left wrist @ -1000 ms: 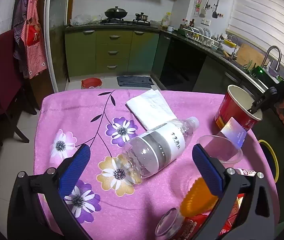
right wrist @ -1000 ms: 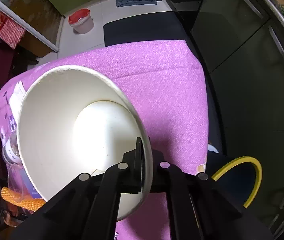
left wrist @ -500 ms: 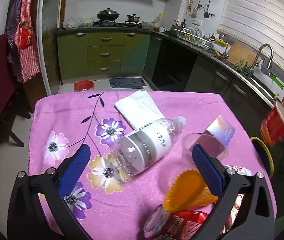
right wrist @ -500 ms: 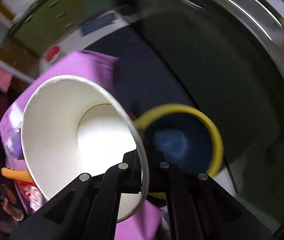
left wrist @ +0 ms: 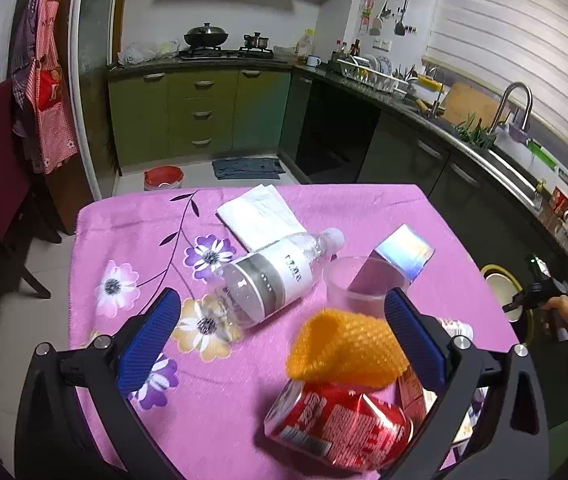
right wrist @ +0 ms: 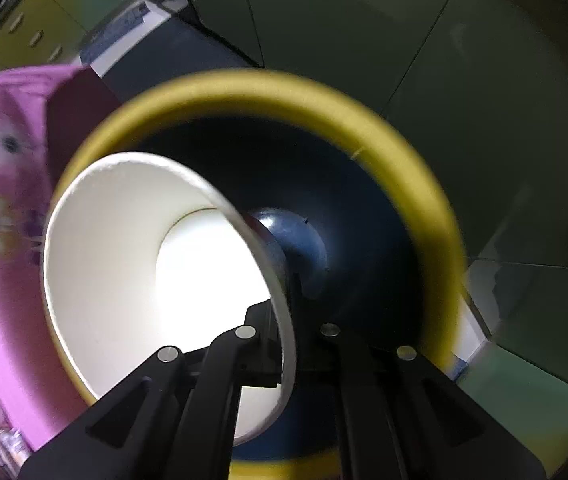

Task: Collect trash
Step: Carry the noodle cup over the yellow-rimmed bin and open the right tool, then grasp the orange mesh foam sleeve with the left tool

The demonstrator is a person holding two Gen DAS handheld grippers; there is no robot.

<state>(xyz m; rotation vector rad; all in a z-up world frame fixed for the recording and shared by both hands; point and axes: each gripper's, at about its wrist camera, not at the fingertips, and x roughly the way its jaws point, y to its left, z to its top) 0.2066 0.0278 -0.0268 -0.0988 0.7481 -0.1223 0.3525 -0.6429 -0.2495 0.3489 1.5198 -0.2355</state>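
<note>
1. While the right tool (right wrist: pixel 289 320) is pinched onto the rim of a paper cup (right wrist: pixel 132 264), the cup is held mouth-up toward the camera over the open bin (right wrist: pixel 423 184), whose yellow rim rings a dark blue inside.
2. Beside the desk's right edge the bin is seen standing on the floor, and from the left wrist view the cup's white mouth (left wrist: pixel 501 282) is seen inside that yellow rim, with a hand (left wrist: pixel 563 314) behind the tool.
3. With blue pads set wide apart and nothing between them, the left tool (left wrist: pixel 284 332) is held above the desk's near edge.
4. On the pink flowered cloth (left wrist: pixel 132 232) covering the desk, a clear plastic bottle (left wrist: pixel 272 276) is seen lying on its side near the middle.
5. Toward the far edge a folded white napkin (left wrist: pixel 260 216) is laid, touching the bottle's neck.
6. Right of the bottle a clear plastic cup (left wrist: pixel 357 288) is seen with a shiny small box (left wrist: pixel 403 250) leaning in it.
7. At the near edge a crushed red can (left wrist: pixel 335 428) is lying, with an orange foam net (left wrist: pixel 347 348) resting on it.
</note>
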